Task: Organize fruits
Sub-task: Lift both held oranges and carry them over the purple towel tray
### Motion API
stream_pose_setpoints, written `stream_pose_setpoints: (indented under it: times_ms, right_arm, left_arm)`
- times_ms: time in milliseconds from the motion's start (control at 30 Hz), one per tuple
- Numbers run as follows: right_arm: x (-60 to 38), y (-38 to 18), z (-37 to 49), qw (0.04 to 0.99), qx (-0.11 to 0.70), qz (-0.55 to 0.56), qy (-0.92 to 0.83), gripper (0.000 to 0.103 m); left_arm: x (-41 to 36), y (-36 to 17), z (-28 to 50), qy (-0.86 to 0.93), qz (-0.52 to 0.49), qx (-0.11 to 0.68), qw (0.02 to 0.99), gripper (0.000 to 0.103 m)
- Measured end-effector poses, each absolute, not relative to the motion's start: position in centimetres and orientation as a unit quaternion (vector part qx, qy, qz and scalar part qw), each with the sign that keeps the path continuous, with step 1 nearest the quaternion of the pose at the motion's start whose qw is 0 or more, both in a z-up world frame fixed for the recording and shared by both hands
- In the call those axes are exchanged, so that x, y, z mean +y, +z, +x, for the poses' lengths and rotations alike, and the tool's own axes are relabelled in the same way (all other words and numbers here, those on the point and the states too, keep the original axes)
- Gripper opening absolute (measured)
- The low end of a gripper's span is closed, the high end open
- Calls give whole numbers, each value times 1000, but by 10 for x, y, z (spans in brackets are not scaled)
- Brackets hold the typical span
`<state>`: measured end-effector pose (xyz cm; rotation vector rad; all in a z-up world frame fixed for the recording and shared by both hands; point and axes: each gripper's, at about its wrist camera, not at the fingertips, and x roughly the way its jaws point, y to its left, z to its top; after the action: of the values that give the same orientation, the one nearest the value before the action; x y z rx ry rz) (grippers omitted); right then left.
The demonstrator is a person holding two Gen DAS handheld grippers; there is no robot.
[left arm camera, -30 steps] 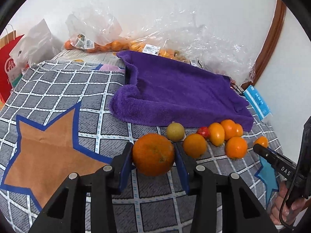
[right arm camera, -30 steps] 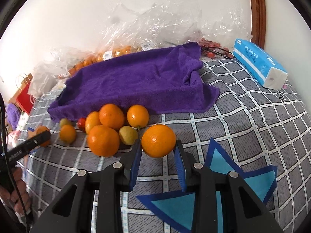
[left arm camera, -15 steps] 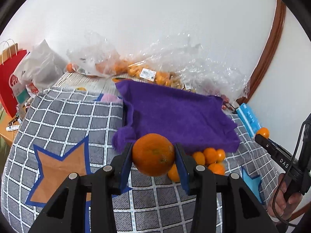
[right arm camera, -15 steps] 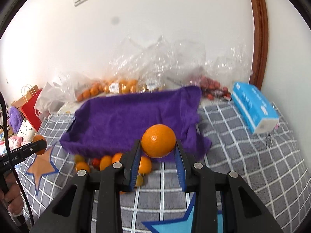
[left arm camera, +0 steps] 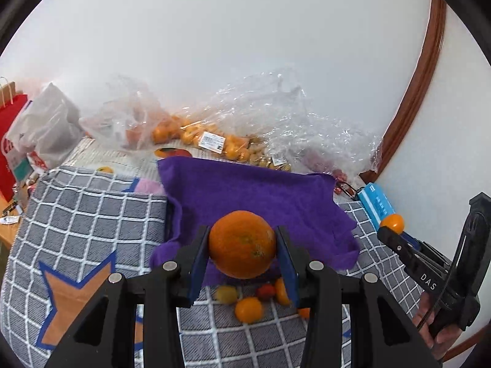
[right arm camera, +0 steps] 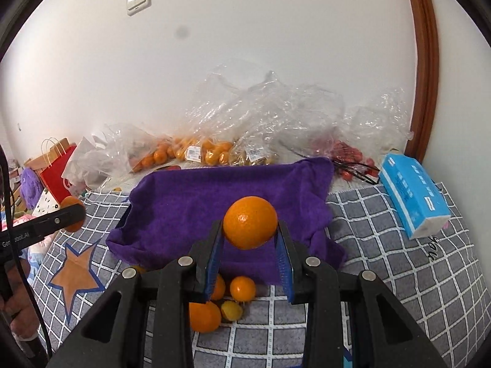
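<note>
The left gripper (left arm camera: 242, 245) is clamped on a large dark orange (left arm camera: 242, 243), its blue pads pressing both sides of the fruit. The gripper points forward and downward, with the orange held in the air over the near edge of the purple towel (left arm camera: 245, 193).

The right gripper (right arm camera: 249, 239) is clamped on a second, brighter orange (right arm camera: 250, 222) in the same manner. It also points forward and downward, with its fruit held above the front part of the towel.

Each gripper is visible from the other camera. The right one appears at the right side of the left wrist view, held by a hand (left arm camera: 435, 331) near the lower edge, with its fruit showing at the tip. The left one enters the right wrist view from the left.

The towel lies on a grey checked cloth (left arm camera: 92, 208) with star patches. A cluster of loose small fruits (right arm camera: 227, 300) lies on the cloth just before the towel's near edge, below both grippers. Clear plastic bags (right arm camera: 264, 122) holding more fruit stand against the wall behind the towel. A blue tissue pack (right arm camera: 414, 193) lies to the right of the towel.
</note>
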<state>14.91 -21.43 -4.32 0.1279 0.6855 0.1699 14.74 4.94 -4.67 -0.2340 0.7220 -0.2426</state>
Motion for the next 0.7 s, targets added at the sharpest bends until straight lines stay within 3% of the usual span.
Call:
stream_pose_setpoints:
  times_ms: [467, 700]
  right_arm:
    - [-224, -47, 206, 935, 336, 71, 82, 33]
    - [-231, -75, 222, 935, 345, 55, 65, 33]
  left_arm:
    - [33, -53, 219, -105, -124, 344, 925, 40]
    - [25, -92, 234, -95, -105, 358, 923, 40]
